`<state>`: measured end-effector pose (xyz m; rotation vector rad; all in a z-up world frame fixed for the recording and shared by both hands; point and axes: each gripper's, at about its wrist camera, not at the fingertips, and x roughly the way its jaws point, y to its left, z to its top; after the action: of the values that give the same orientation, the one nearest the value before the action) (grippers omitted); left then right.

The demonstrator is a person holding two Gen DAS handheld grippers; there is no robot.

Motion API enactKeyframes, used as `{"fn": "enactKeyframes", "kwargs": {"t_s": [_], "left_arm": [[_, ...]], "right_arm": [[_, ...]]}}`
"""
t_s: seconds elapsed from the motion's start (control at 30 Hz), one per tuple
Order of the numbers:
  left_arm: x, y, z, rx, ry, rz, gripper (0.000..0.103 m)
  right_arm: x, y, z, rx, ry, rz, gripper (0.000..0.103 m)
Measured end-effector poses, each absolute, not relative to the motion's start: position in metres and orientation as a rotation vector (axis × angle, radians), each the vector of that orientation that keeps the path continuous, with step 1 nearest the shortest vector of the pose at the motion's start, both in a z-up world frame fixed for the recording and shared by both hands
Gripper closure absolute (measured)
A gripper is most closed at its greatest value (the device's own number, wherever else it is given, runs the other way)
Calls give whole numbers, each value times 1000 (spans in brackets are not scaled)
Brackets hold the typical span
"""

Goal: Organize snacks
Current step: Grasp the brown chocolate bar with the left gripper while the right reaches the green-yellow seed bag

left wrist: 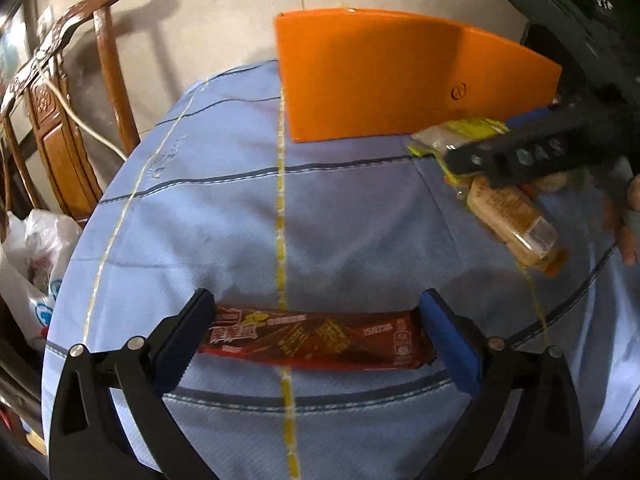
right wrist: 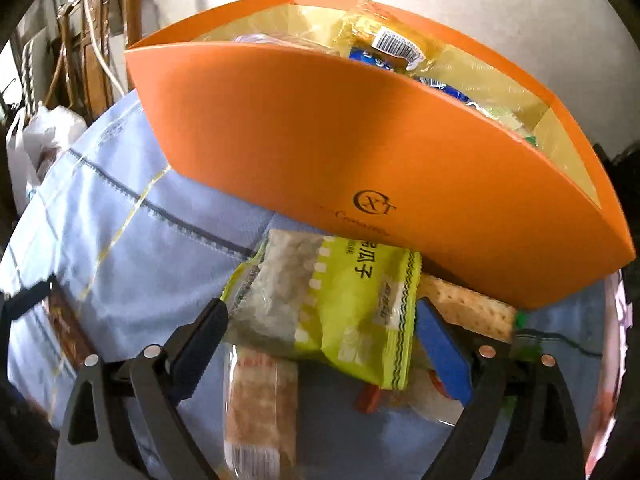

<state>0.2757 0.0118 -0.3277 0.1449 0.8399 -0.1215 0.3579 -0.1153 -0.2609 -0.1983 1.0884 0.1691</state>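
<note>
Snacks lie on a round table under a light-blue cloth (left wrist: 328,220) with dark and yellow stripes. Orange box (right wrist: 360,152) stands at the far side, open-topped, with a "CXT" monogram on its front wall and a script line beneath it too faint to read. Inside it: wrapped packets, one with a barcode sticker (right wrist: 396,46), one blue.

Left gripper (left wrist: 316,338): jaws spread wide, one at each end of a dark-red snack bar (left wrist: 316,342) lying flat on the cloth; yellow and white print on the wrapper, not legible. Whether the pads touch the ends, I cannot tell.

Right gripper (right wrist: 320,344): jaws wide apart over a yellow-green packet (right wrist: 340,308) with Chinese print ending "瓜子", clear window showing pale seeds. Packet rests on a cracker pack (right wrist: 260,400), just in front of the box. Nothing gripped. More clear-wrapped crackers (right wrist: 468,308) lie to the right.
</note>
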Motion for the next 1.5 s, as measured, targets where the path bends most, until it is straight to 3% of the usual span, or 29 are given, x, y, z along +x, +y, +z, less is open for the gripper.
{"fn": "enactKeyframes", "kwargs": {"t_s": [0.07, 0.13, 0.2, 0.23, 0.27, 0.33, 0.4, 0.43, 0.47, 0.53, 0.6, 0.77, 0.87, 0.97, 1.03, 1.17, 1.2, 1.23, 1.27, 1.33, 1.5], "left_arm": [[275, 12, -328, 147, 841, -119, 5], [272, 15, -327, 134, 827, -120, 14], [266, 9, -324, 146, 800, -179, 49], [263, 7, -324, 147, 801, -226, 78], [260, 5, -323, 142, 799, -262, 85], [258, 8, -324, 111, 809, -293, 85], [255, 12, -323, 96, 818, -302, 74], [253, 14, -323, 106, 819, -290, 45], [248, 15, -320, 126, 799, -286, 26], [238, 14, -313, 196, 741, -287, 22], [229, 10, -310, 310, 698, -325, 10], [198, -6, -330, 710, 624, -486, 8], [202, -4, -331, 747, 602, -531, 5], [225, 5, -328, 602, 720, -603, 4], [254, 28, -336, 341, 915, -650, 5], [241, 31, -318, 341, 901, -650, 6], [238, 30, -314, 340, 900, -642, 11], [233, 30, -308, 339, 894, -639, 28], [229, 28, -298, 327, 896, -628, 57], [226, 29, -285, 254, 930, -629, 80], [218, 35, -265, 173, 972, -564, 80]], "right_arm": [[357, -107, -263, -252, 1096, 164, 15], [354, -102, -262, -289, 1096, 199, 31], [356, -107, -257, -250, 1104, 204, 40], [355, -111, -254, -229, 1105, 203, 46], [354, -116, -251, -208, 1106, 204, 51], [351, -123, -250, -178, 1114, 210, 52], [348, -128, -253, -178, 1116, 218, 52], [346, -129, -253, -187, 1114, 223, 52], [345, -129, -253, -188, 1111, 226, 52], [345, -130, -253, -174, 1111, 225, 51], [344, -132, -253, -167, 1114, 228, 47], [345, -129, -254, -171, 1114, 223, 41], [346, -127, -255, -171, 1115, 222, 40], [347, -127, -255, -175, 1117, 223, 39], [348, -127, -255, -169, 1122, 222, 39], [350, -125, -256, -172, 1122, 221, 38], [350, -125, -256, -171, 1123, 220, 38], [351, -125, -256, -168, 1123, 219, 38], [351, -125, -256, -164, 1123, 219, 38], [351, -126, -255, -160, 1120, 221, 38], [349, -129, -253, -149, 1119, 217, 41]]}}
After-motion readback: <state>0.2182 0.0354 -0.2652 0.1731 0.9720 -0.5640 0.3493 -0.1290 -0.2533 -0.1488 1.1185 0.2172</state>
